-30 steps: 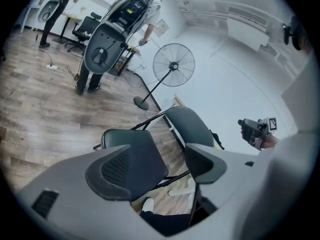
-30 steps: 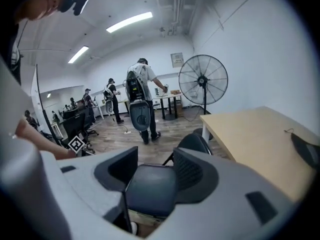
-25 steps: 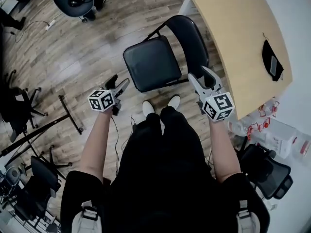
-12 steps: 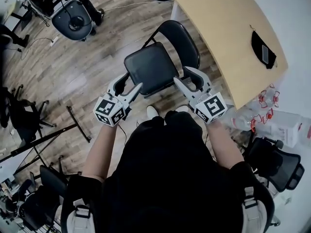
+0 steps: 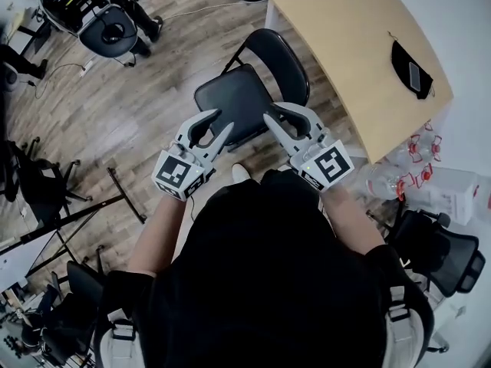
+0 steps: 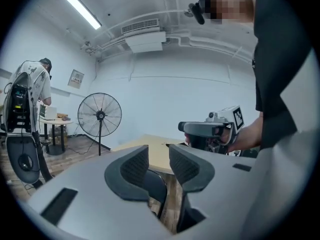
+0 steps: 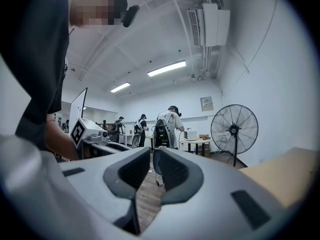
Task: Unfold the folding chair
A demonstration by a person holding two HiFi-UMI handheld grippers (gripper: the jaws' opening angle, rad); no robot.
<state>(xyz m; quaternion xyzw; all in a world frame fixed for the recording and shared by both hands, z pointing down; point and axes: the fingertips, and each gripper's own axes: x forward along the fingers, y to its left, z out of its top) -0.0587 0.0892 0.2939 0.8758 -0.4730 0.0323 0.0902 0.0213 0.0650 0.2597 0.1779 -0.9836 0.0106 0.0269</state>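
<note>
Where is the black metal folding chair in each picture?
Head view: the black metal folding chair, centre, left of the pale wooden table.
Left gripper view: low centre, its dark back under the table's edge.
Right gripper view: not in it.
Shared landmark: the table, in all three.

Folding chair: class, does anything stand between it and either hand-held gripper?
Nothing visible does. The left hand-held gripper and right hand-held gripper hang above the folding chair, near its seat's front edge, with only air between. Both sets of jaws have just been closing, empty.
</note>
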